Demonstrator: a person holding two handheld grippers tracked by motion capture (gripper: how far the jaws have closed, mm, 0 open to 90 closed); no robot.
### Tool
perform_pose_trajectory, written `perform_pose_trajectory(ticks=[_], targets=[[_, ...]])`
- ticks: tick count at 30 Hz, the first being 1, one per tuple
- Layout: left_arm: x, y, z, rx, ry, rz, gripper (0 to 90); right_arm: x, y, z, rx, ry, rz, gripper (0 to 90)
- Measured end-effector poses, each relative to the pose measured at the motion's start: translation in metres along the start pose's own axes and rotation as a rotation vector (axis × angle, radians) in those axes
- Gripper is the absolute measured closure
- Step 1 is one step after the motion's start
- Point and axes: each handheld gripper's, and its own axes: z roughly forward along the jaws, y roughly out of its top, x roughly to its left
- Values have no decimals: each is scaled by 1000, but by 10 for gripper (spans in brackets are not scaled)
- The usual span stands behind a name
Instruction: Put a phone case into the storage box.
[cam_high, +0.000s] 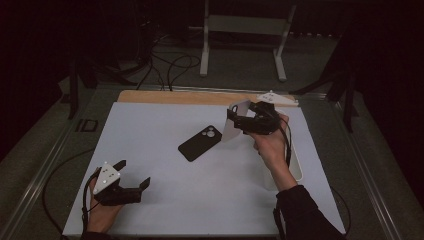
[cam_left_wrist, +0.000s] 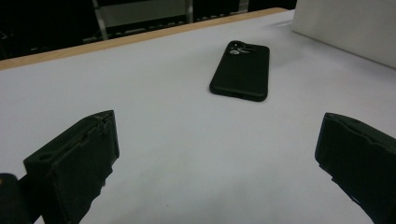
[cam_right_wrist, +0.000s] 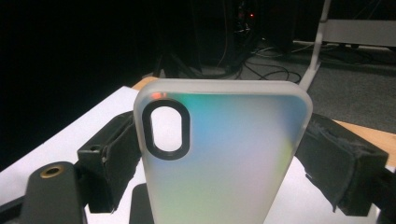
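High view: a white table top (cam_high: 165, 200) with a wooden strip along its far edge. The right gripper (cam_high: 235, 120), held in a person's right hand (cam_high: 272, 145) at the far right of the table, pinches a frosted, pale phone case (cam_high: 235, 121) between its two black jaws; the case stands raised off the table, tilted. Just beyond the jaw tips, lying flat on the table, is a black phone (cam_high: 201, 142) with its camera end pointing away from the person. The left gripper (cam_high: 134, 175) rests low at the near left, well apart from the phone, its jaws spread with nothing between them.

Left gripper view: the two black jaws rise at the bottom corners, wide apart, with bare white table between them. The black phone (cam_left_wrist: 241, 71) lies ahead of the jaw tips, closer to the right-hand jaw's side.

Right gripper view: the frosted phone case (cam_right_wrist: 224, 154) stands upright between the two padded jaws, which press on its long edges. Its black-rimmed oval camera opening (cam_right_wrist: 165, 129) sits near the left-hand jaw. The case shimmers blue and green.
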Motion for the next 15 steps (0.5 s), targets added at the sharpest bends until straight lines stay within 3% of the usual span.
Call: perform_pose_trajectory(ticks=[15], targets=[[1,0,-1,-16,7,-12,2,-32,9,2,-15,-81,35,168]])
